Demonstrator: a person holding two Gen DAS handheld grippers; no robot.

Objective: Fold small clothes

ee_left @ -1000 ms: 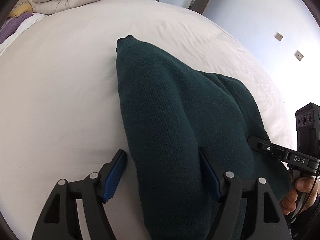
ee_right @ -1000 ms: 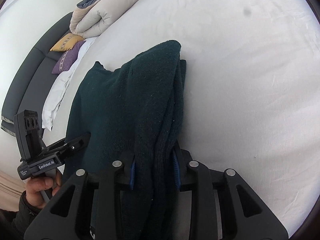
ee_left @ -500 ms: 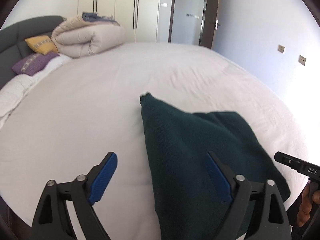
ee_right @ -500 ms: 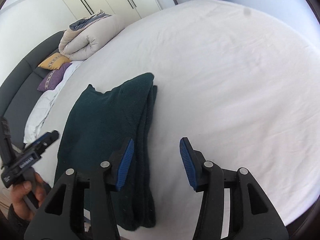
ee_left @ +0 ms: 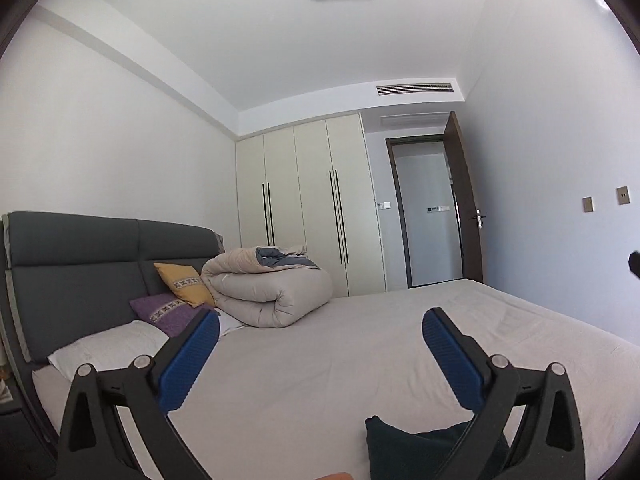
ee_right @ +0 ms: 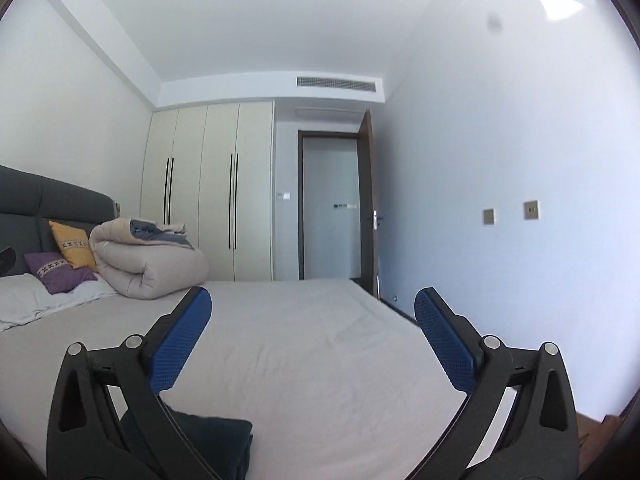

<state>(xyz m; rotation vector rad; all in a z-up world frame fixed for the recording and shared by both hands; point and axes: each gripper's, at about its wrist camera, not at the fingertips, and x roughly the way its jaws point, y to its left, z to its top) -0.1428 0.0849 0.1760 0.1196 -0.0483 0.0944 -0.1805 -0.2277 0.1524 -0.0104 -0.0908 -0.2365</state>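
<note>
now we see both tools raised level over the bed. left gripper and right gripper: jaws have just been opening and stand wide, nothing between them. the dark green sweater lies folded on the bed's near edge, below both grippers.
</note>
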